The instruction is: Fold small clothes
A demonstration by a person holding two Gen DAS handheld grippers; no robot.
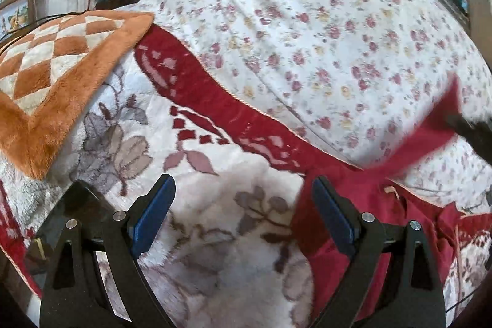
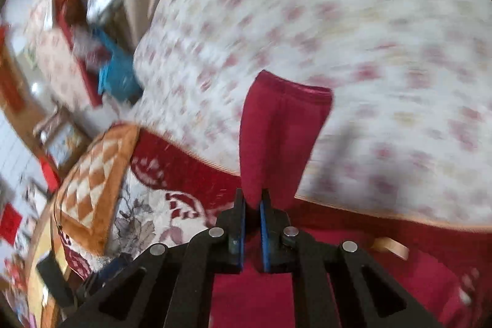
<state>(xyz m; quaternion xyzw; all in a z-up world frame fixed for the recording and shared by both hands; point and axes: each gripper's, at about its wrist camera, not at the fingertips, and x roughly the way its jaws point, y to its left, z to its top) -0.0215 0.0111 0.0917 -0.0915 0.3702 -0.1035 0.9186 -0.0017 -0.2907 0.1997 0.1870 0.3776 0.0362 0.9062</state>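
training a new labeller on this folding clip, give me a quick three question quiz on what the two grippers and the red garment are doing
1. True or false: the right gripper is shut on a leg of the small dark red fabric garment.
2. Which gripper has its blue-padded jaws apart with nothing between them? A) left gripper B) right gripper
3. Fill in: the orange and cream checked plush cushion lies on the ______ side of the left wrist view.

Key:
1. True; the pads pinch the red cloth, which stands up beyond them.
2. A; only the white leaf-patterned fleece blanket shows between its fingers.
3. Left, far from the garment.
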